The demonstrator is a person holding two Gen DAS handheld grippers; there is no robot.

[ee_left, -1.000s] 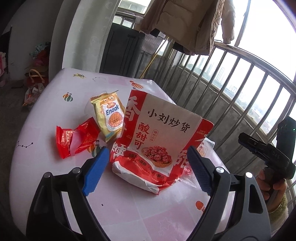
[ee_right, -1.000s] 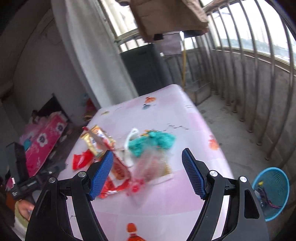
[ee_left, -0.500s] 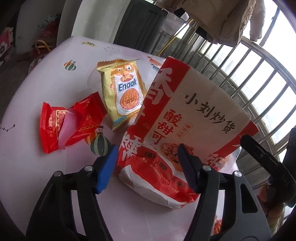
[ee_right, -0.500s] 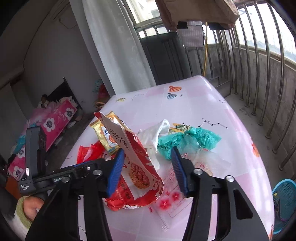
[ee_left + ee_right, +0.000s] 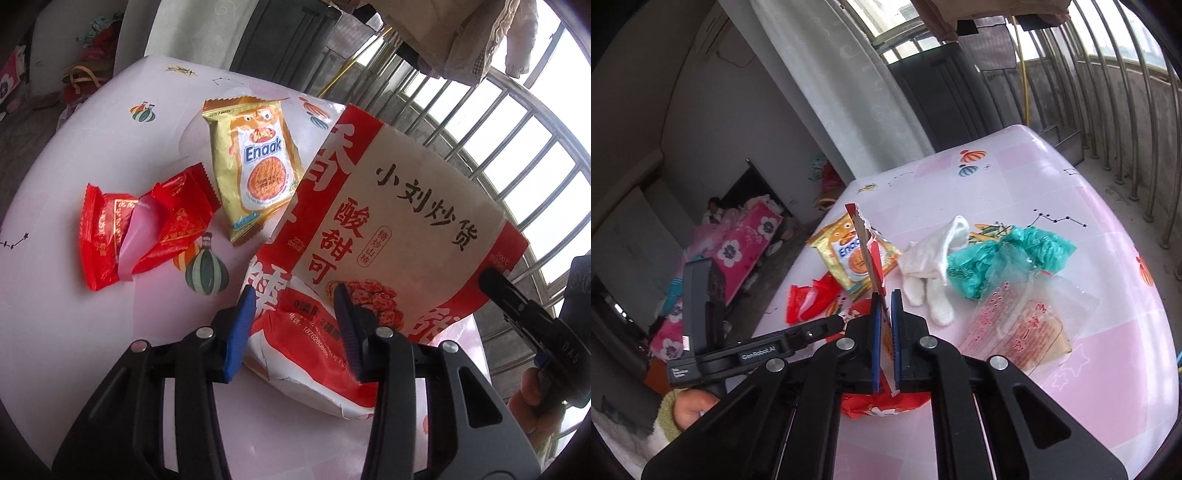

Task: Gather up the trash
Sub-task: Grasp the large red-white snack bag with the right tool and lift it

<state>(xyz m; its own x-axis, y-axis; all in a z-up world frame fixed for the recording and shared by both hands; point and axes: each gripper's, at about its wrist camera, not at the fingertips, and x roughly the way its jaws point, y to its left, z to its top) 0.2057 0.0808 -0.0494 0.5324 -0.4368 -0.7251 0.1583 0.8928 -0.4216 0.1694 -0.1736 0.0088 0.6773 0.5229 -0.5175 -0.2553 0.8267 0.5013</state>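
Observation:
A big red and white snack bag (image 5: 406,221) stands upright on the pink table (image 5: 74,332). My left gripper (image 5: 295,314) is low at its bottom left corner. Its jaws are closing with that corner between them, and the pads do not clearly press on it. My right gripper (image 5: 882,314) is shut on the bag's (image 5: 868,254) thin side edge. In the left wrist view the right gripper (image 5: 489,278) pinches the bag's right side. A gold Enaak packet (image 5: 255,166) and a torn red wrapper (image 5: 147,225) lie left of the bag.
Beyond the bag lie a crumpled white bag (image 5: 931,266), a teal plastic bag (image 5: 1008,258) and a clear printed plastic bag (image 5: 1019,325). A metal railing (image 5: 1137,110) runs along the table's far and right sides. A hand (image 5: 532,398) holds the right gripper.
Both grippers have come in close to the snack bag. The right jaws went from wide apart to shut on its edge. The left jaws narrowed around its lower corner.

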